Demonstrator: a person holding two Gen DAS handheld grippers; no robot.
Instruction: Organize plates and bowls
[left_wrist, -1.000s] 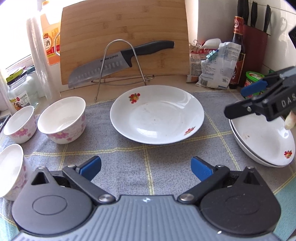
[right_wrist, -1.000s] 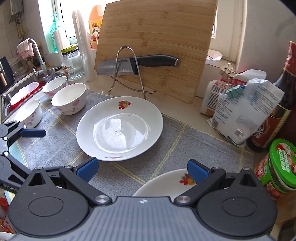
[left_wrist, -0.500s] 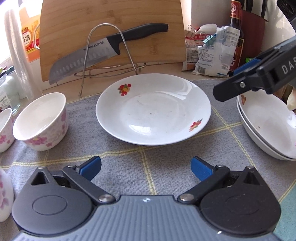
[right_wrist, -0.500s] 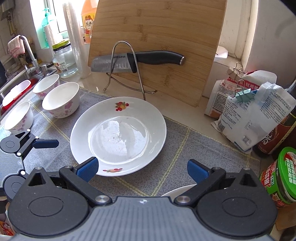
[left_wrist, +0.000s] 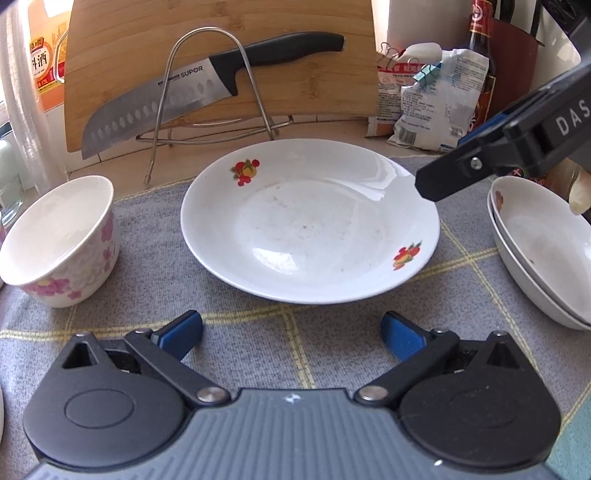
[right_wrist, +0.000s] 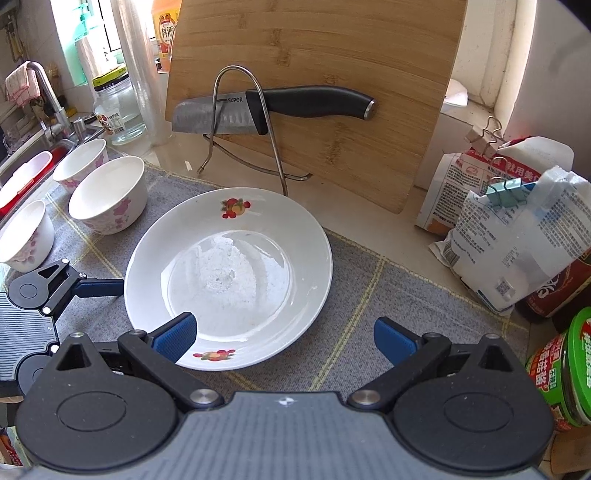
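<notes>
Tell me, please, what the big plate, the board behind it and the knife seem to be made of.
Plate: probably glazed ceramic, white and glossy with window glare and printed fruit.
Board: looks like bamboo or wood, matte, with pale grain strips.
Knife: a shiny, dimpled steel blade; the matte black handle is likely plastic.

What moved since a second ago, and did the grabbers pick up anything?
Both grippers moved in toward the big fruit-patterned plate. The left gripper came up to its near rim; the right gripper swung left, away from the stacked plates, and now reaches over the big plate's edge. Nothing was picked up; both jaws stayed open. The plates, bowls and knife stayed put.
</notes>
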